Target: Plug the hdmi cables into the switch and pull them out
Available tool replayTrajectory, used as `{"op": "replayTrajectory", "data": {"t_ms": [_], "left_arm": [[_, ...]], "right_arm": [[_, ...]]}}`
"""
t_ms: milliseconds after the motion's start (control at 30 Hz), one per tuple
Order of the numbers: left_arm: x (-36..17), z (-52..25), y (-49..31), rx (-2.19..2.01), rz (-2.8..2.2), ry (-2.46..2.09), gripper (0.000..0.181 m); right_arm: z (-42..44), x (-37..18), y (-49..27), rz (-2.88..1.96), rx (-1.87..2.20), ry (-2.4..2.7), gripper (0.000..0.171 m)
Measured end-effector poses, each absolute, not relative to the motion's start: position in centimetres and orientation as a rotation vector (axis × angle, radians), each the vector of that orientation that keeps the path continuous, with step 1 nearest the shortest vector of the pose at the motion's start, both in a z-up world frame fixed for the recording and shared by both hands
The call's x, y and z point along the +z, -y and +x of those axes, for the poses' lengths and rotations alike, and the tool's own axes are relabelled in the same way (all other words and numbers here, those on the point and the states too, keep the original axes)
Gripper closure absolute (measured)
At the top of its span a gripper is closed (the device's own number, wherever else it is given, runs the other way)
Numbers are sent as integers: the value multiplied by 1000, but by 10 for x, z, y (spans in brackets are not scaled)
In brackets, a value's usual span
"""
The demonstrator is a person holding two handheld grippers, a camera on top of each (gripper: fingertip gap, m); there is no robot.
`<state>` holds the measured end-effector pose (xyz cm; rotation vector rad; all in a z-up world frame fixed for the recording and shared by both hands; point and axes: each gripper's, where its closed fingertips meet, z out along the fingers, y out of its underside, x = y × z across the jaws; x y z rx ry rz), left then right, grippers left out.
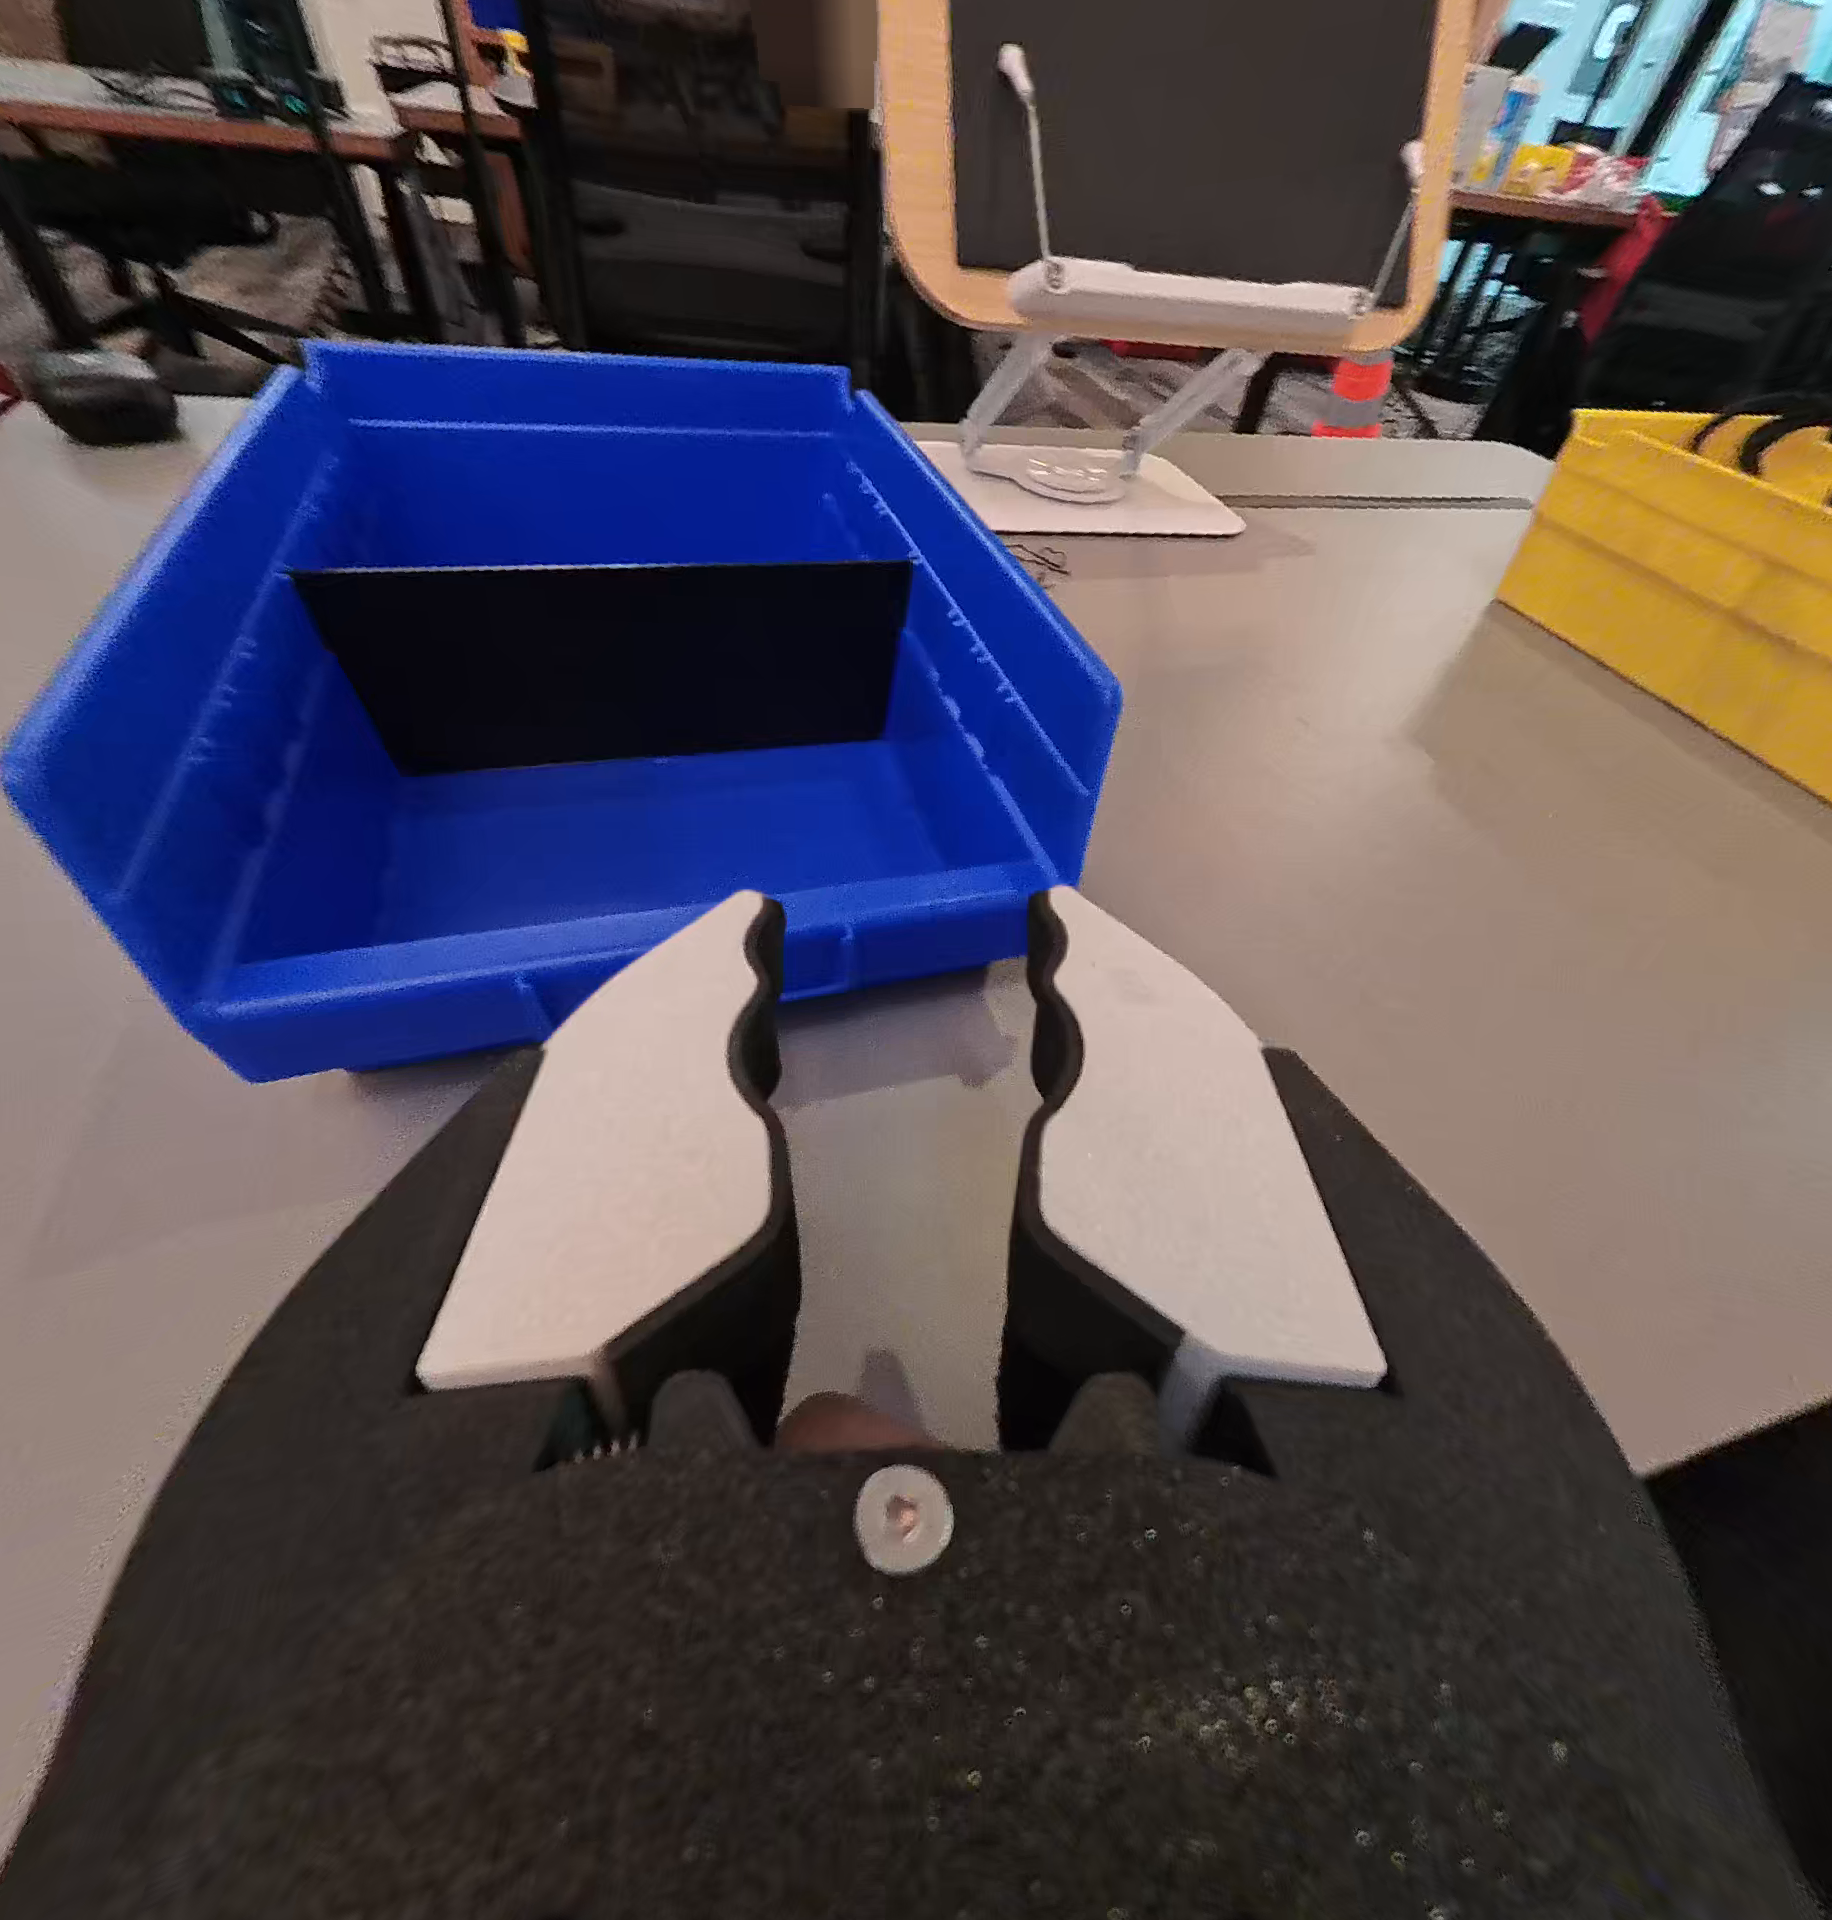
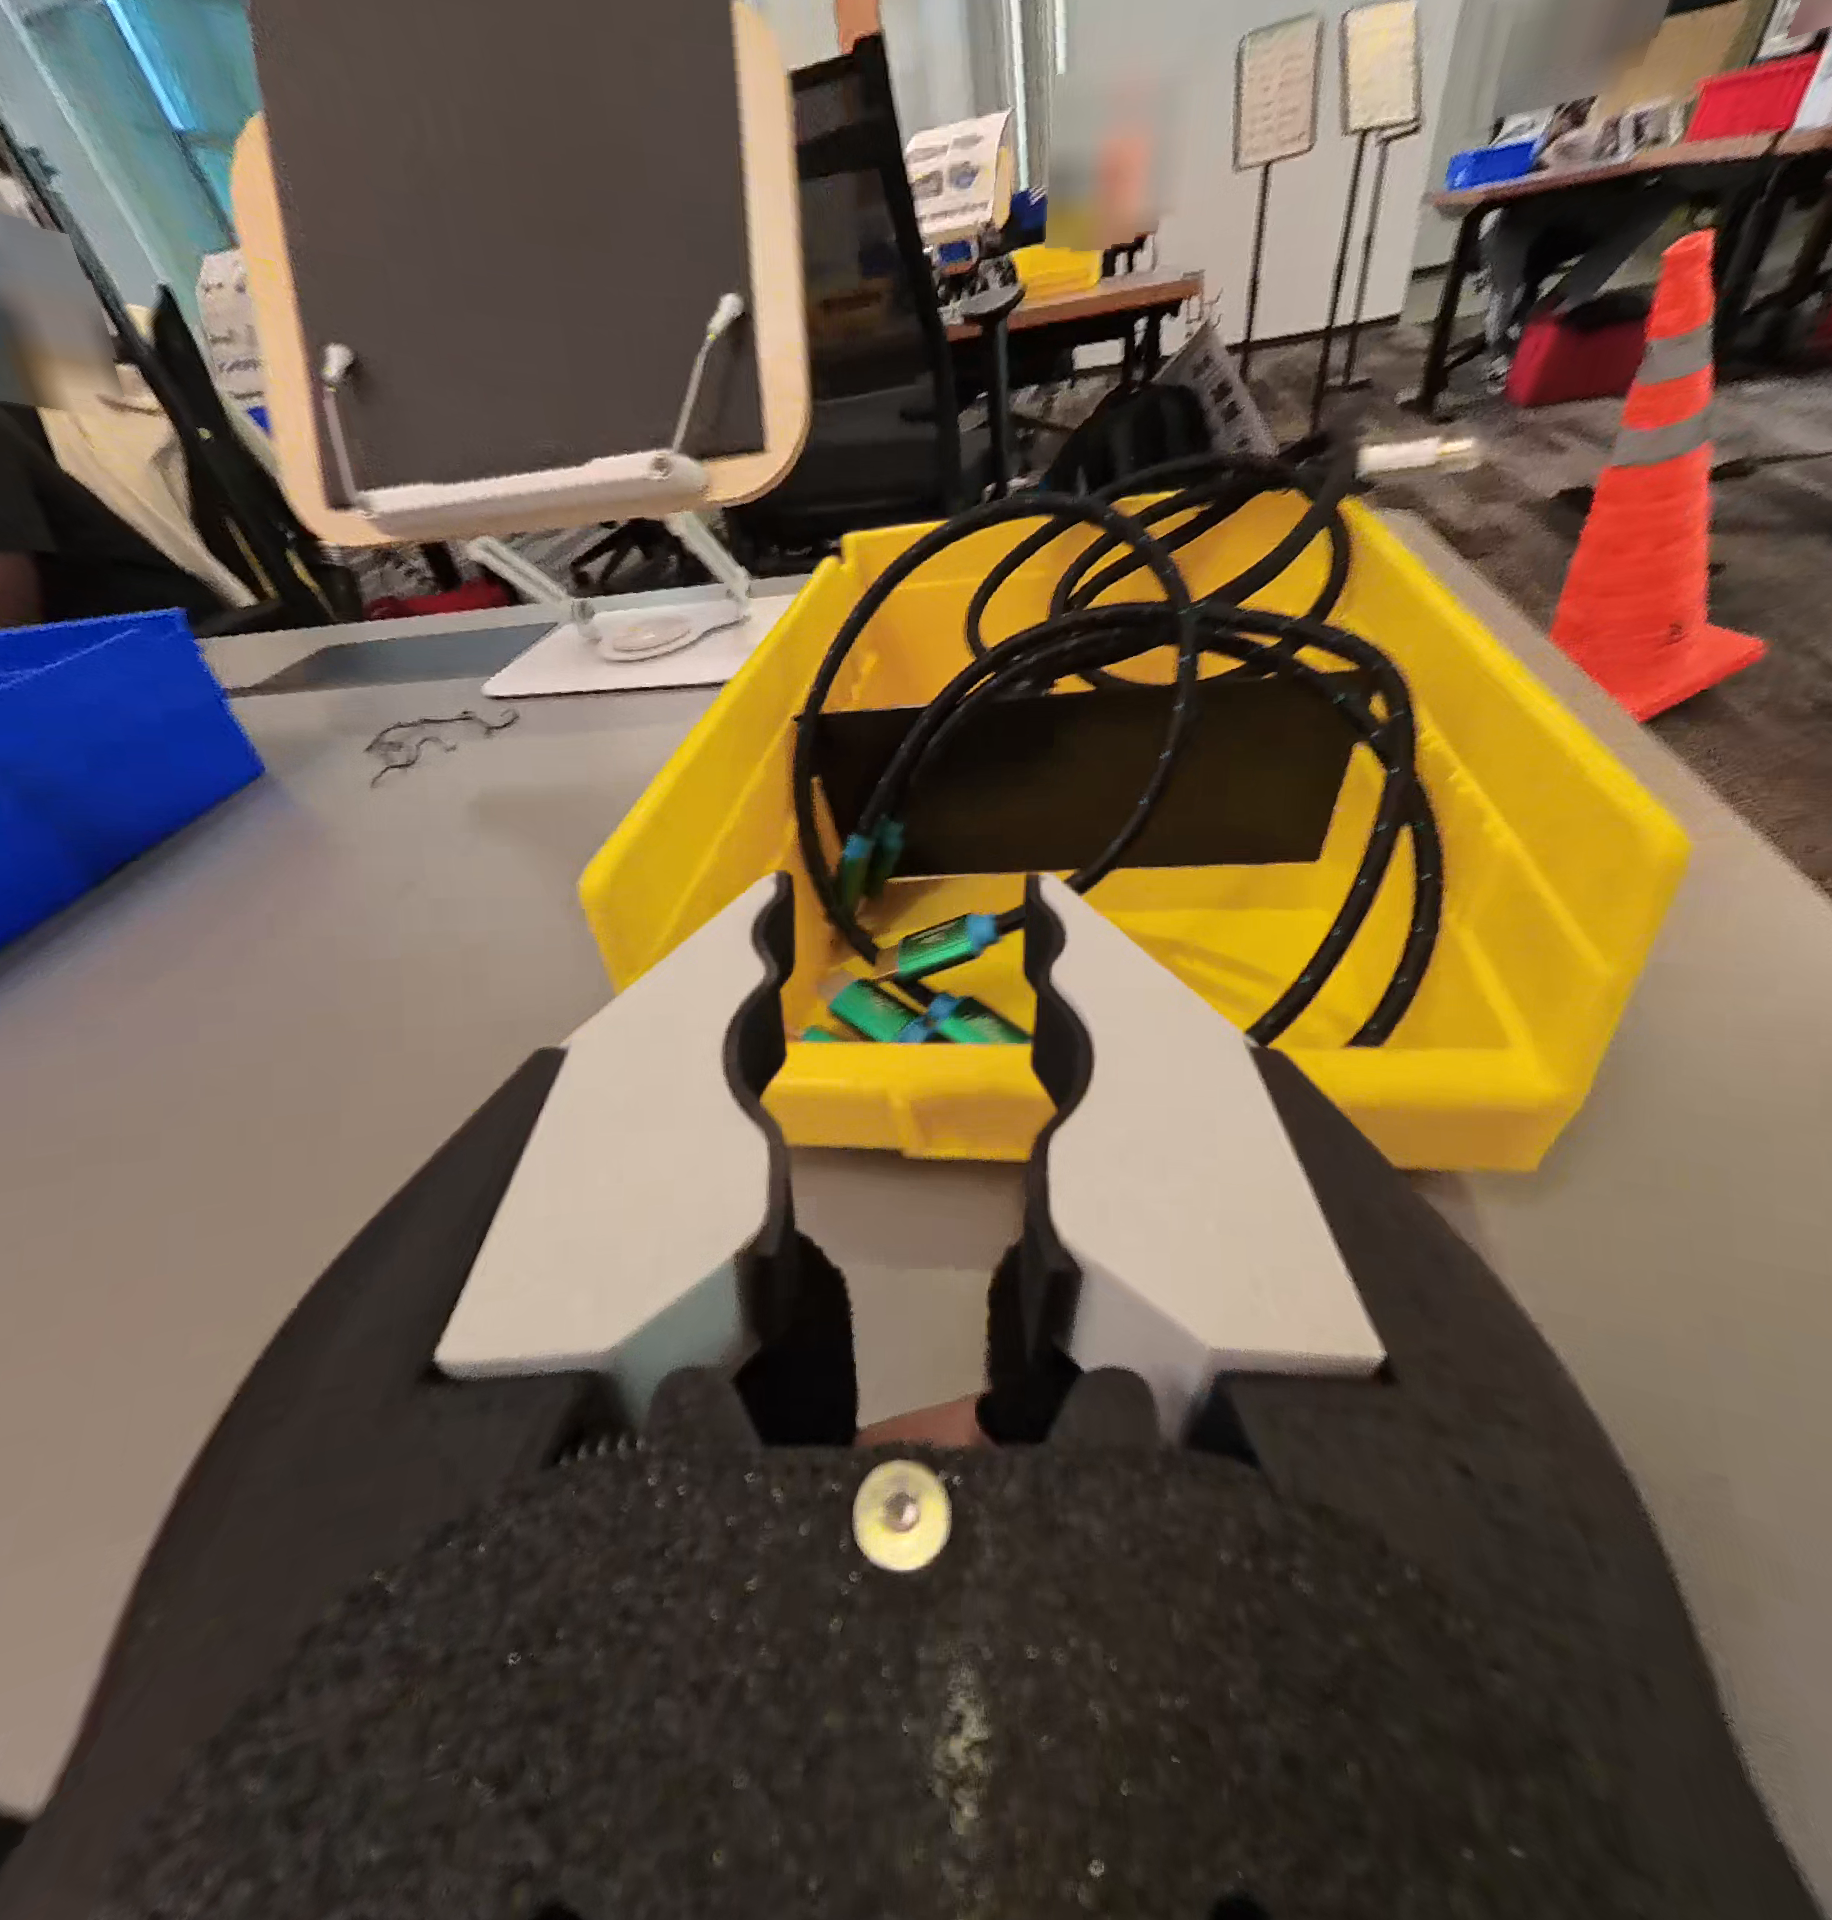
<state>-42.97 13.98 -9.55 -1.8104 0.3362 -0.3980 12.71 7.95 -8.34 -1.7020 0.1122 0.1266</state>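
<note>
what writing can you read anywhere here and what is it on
Nothing reads clearly.
Two standing signs: print too blurred.
Leaflet behind the chair: too small and blurred.
Orange cone: small dark mark near its base, unreadable.
Blue bin, yellow bin: no writing seen.

Grey wavy-edged fingers (image 1: 631,1132) with black pads on speckled black bodies, each with one silver screw (image 2: 901,1514).
</note>
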Motion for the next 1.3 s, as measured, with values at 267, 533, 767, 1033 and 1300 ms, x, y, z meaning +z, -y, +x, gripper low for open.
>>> {"op": "replayTrajectory", "data": {"t_ms": [267, 533, 767, 1033, 1300], "left_arm": [[-113, -450, -130, -220, -1873, -396, 140], [-109, -456, -126, -227, -1857, -359, 140], [-110, -458, -125, -276, -1865, -331, 140], [-105, -440, -123, -330, -1833, -362, 130], [-116, -438, -108, -194, -1848, -462, 129]], "right_arm": [[123, -86, -102, -1706, 122, -114, 128], [102, -89, -116, -1719, 121, -24, 128], [94, -87, -111, -1741, 134, 11, 128], [38, -100, -114, -1837, 51, 103, 114], [25, -116, -140, -1877, -74, 105, 91]]}}
